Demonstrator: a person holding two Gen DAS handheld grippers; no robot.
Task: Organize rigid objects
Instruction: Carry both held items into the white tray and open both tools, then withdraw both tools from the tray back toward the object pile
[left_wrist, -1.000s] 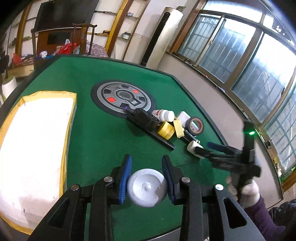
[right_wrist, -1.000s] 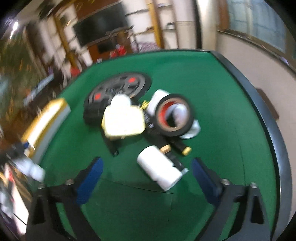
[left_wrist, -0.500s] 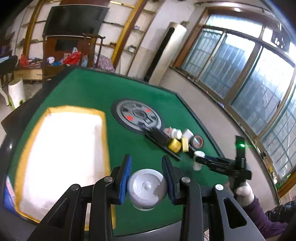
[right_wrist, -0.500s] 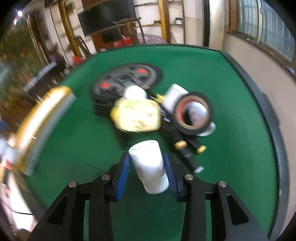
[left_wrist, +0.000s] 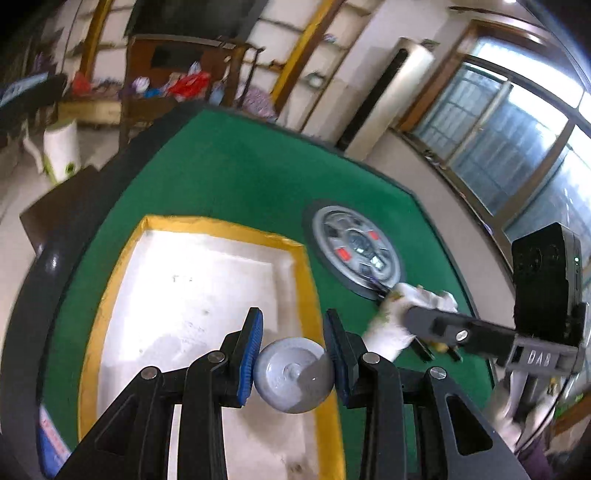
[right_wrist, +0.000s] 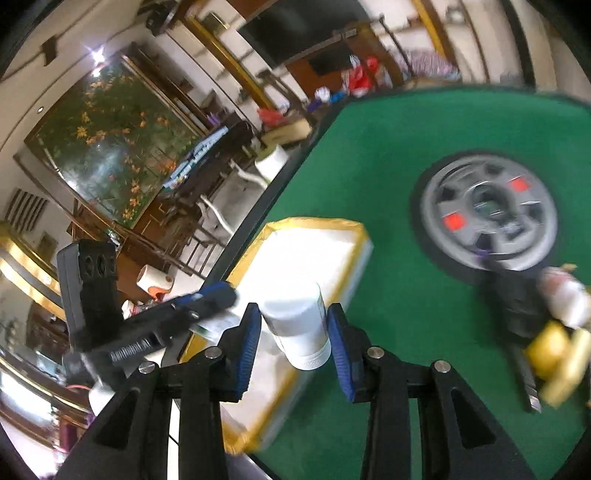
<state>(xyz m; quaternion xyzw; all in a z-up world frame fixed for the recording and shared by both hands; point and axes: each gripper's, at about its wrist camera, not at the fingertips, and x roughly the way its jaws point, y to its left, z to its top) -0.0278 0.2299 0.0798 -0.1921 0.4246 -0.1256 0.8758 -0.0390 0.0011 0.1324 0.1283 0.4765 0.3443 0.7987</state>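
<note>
My left gripper (left_wrist: 293, 363) is shut on a round grey-lidded jar (left_wrist: 293, 374), held above the right edge of the white tray with the yellow rim (left_wrist: 303, 280). My right gripper (right_wrist: 293, 334) is shut on a white cylindrical bottle (right_wrist: 299, 332), held above the near corner of the same tray (right_wrist: 354, 230). The right gripper also shows in the left wrist view (left_wrist: 391, 321), reaching in from the right with the white bottle (left_wrist: 388, 334). The left gripper shows in the right wrist view (right_wrist: 221, 295) at the left.
The green felt table (left_wrist: 236, 173) carries a round grey disc with red marks (left_wrist: 356, 247), also in the right wrist view (right_wrist: 487, 214). A blurred pile with a yellow item (right_wrist: 554, 354) and a white bottle (right_wrist: 565, 299) lies at the right. The table's dark edge (right_wrist: 266, 199) runs alongside the tray.
Both grippers have swung left from the pile toward the tray. The right gripper, open a second ago, has shut on the white bottle and lifted it. The left still holds the jar.
</note>
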